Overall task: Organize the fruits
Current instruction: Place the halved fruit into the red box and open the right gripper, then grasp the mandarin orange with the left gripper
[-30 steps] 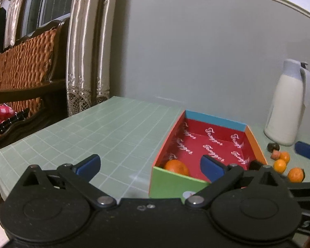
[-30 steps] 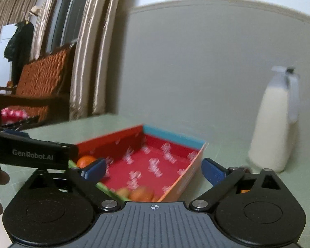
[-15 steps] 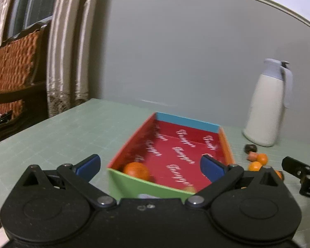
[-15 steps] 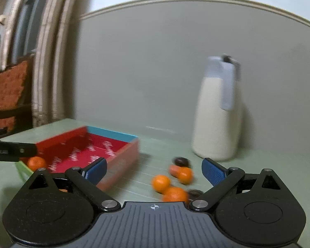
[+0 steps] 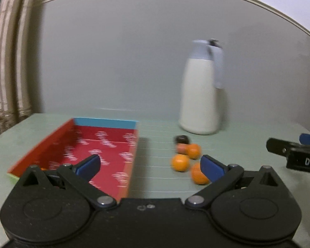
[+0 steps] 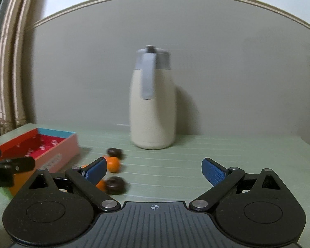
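A shallow red box with a blue far wall lies on the green table; it also shows at the left of the right wrist view. Several small oranges and dark round fruits lie loose right of the box, in front of the jug. In the right wrist view an orange and a dark fruit lie by my right gripper's left finger. My left gripper is open and empty, above the box's right wall. My right gripper is open and empty above bare table.
A tall cream jug with a grey lid stands at the back near the wall; it also shows in the left wrist view. Curtains hang at the left. The table's right edge is near.
Both grippers have swung to the right: the box has slid left in both views and the loose fruits and the jug have come toward the middle. Both stay open.
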### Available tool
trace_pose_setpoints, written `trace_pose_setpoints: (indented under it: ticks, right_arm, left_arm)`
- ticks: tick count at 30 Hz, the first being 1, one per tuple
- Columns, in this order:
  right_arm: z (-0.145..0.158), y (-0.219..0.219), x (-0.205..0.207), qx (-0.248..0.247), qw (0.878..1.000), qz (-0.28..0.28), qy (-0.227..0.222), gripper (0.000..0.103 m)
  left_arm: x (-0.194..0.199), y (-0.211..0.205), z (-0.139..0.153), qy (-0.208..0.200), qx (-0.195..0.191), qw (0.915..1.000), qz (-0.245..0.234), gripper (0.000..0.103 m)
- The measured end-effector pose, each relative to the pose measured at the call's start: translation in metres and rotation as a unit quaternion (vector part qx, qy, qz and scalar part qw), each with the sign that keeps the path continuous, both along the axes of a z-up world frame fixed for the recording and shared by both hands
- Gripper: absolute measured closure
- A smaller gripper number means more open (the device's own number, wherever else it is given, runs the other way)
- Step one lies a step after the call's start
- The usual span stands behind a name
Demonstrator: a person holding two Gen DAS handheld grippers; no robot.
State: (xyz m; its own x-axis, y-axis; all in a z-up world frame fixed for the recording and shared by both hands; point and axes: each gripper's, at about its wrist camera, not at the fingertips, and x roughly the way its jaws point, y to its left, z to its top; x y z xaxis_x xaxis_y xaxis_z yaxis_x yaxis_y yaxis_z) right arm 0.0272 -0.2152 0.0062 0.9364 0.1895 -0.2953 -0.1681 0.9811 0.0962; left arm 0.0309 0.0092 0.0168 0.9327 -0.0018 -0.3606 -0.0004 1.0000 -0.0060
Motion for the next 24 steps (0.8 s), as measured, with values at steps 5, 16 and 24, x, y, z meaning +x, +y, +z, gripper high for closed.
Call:
trace_pose_setpoints:
  ticks: [5,16,24]
  right_arm:
    - [-0.002,-0.028,0.001,0.005,1.0,-0.022,0.008,0.005]
    - [-0.013,-0.059,0.023,-0.001,0.998,-0.046,0.052,0.005]
    - [-0.018,-0.059,0.035,0.0,0.997,-0.045,0.065,0.005]
  left_arm:
    - [0.021,-0.036,-0.013,0.037,0.005,0.9985,-0.041,0.006]
    - [0.069,-0.057,-0.036,0.094,0.031,0.9937,-0.054,0.031]
    - [0.085,-0.057,-0.043,0.123,0.019,0.9906,-0.056,0.059]
